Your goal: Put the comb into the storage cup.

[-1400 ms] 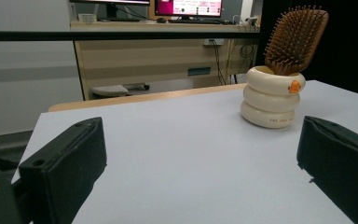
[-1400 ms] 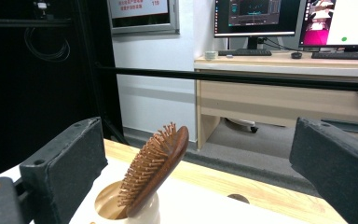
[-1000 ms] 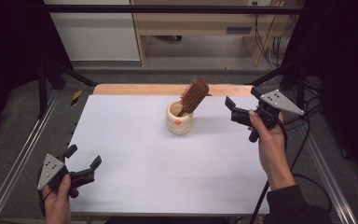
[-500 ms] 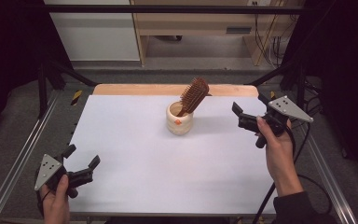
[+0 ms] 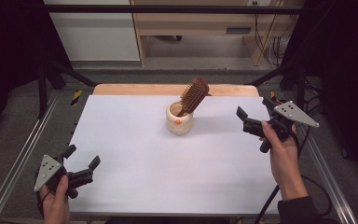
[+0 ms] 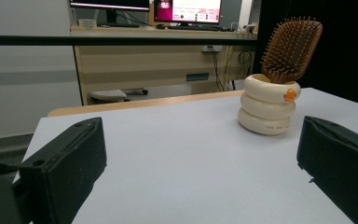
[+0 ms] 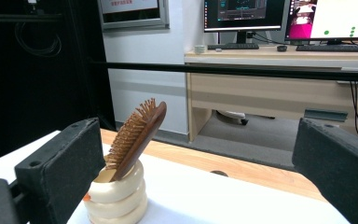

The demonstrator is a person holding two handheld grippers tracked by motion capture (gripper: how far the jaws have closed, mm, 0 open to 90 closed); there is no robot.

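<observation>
A cream ringed cup (image 5: 179, 121) stands on the white table (image 5: 135, 140) toward the back centre, with a wooden hairbrush (image 5: 194, 96) leaning in it, bristle head up and tilted right. The cup (image 6: 268, 104) and brush (image 6: 291, 43) also appear in the left gripper view, and the cup (image 7: 116, 196) and brush (image 7: 137, 133) in the right gripper view. My left gripper (image 5: 83, 163) is open at the front left corner, nothing between its jaws. My right gripper (image 5: 254, 114) is open at the right edge, held above the table and pointing toward the cup.
A wooden strip (image 5: 168, 89) runs along the table's back edge. Metal frame rails (image 5: 18, 158) flank the table. A desk with monitors (image 7: 279, 18) stands beyond. A cable (image 5: 270, 205) trails from the right gripper.
My right gripper has drawn back from the cup toward the right edge and nearer the person. My left gripper has slid slightly toward the front left corner.
</observation>
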